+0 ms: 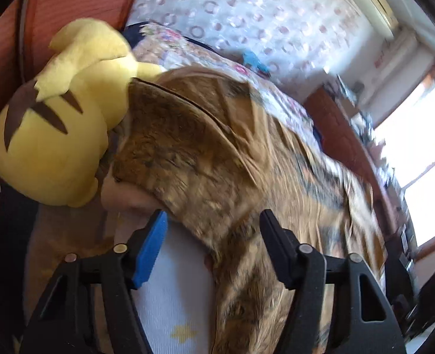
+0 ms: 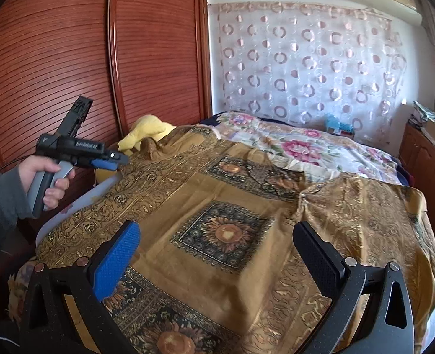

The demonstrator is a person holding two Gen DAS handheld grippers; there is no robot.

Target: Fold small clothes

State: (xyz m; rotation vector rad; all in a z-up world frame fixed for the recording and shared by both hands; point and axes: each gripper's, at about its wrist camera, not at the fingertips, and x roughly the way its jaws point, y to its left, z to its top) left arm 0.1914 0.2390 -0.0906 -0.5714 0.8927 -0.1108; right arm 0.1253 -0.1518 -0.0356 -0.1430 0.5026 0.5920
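Where wardrobe (image 2: 55, 59) shows right, plush (image 1: 55, 124) left.

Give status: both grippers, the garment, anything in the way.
Left gripper open, at the pale blue star-print garment. Right gripper open, empty. Brown sunflower-patterned bedspread overlaps the garment; yellow plush toy adjacent.

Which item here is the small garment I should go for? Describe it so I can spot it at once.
Start at the bed's brown sunflower-patterned throw, then follow its left edge toward the yellow plush toy. Peeking from under that edge, ahead of the left gripper, lies a pale bluish-white garment. Small yellow star-like prints set it apart.
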